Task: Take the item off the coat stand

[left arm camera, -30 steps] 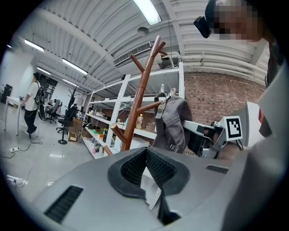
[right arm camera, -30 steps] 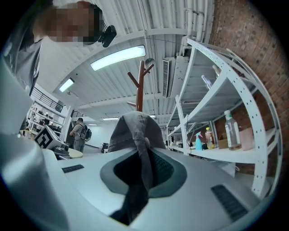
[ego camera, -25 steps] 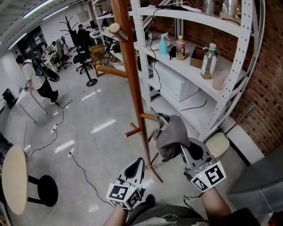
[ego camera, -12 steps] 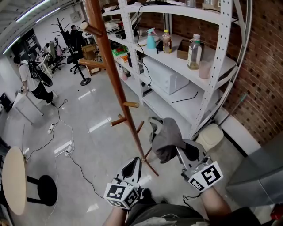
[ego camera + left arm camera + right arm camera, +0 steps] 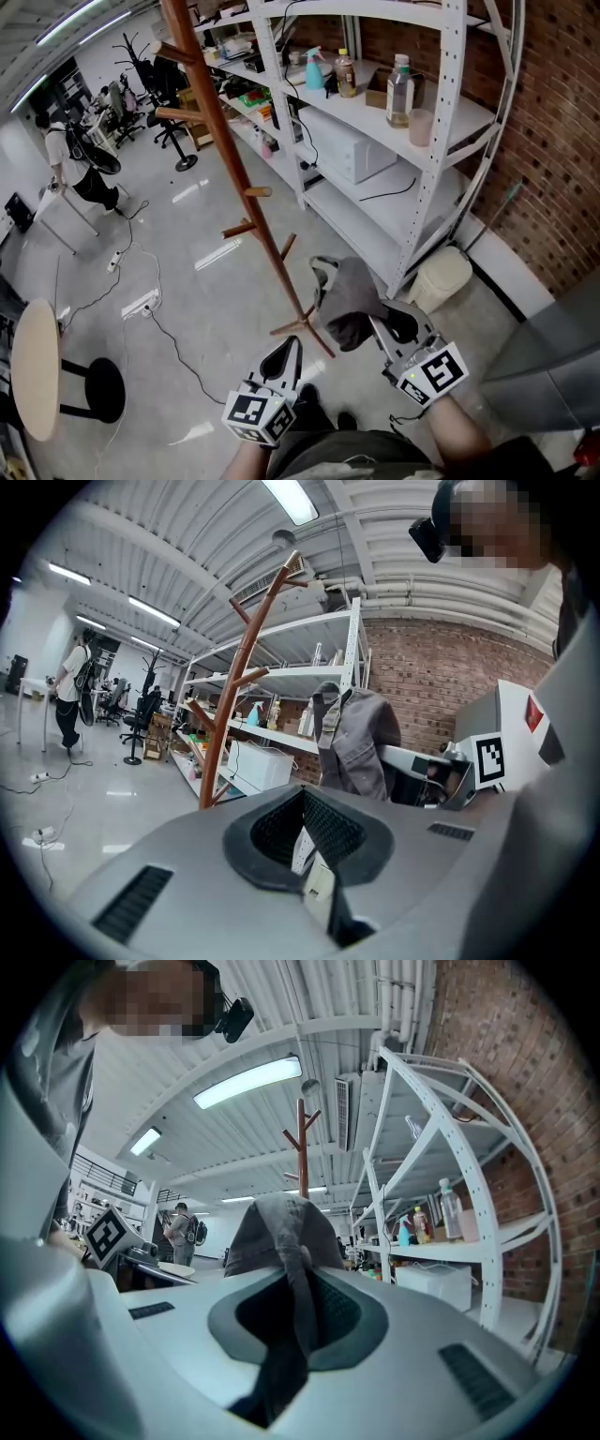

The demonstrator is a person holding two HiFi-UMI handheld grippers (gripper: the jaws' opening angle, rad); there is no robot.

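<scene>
The item is a grey cap (image 5: 349, 298), clear of the brown wooden coat stand (image 5: 230, 164) and hanging a little to the right of its base. My right gripper (image 5: 378, 325) is shut on the cap's fabric; in the right gripper view the cap (image 5: 281, 1232) drapes over the jaws of that gripper (image 5: 300, 1290), with the stand (image 5: 302, 1147) far behind. My left gripper (image 5: 286, 352) is low at the left, shut and holding nothing. In the left gripper view, that gripper (image 5: 302, 803) points toward the stand (image 5: 230, 714) and the cap (image 5: 356, 738).
White metal shelving (image 5: 441, 122) stands along a brick wall at the right, with a microwave (image 5: 352, 155) and bottles (image 5: 399, 89). A white bin (image 5: 439, 278) sits at its foot. A round table (image 5: 33, 370), floor cables (image 5: 155, 323) and a person (image 5: 80, 173) are at the left.
The cap and my right gripper have come away from the stand's low peg. The stand now sits farther left and farther off in the head view. The left gripper stays low.
</scene>
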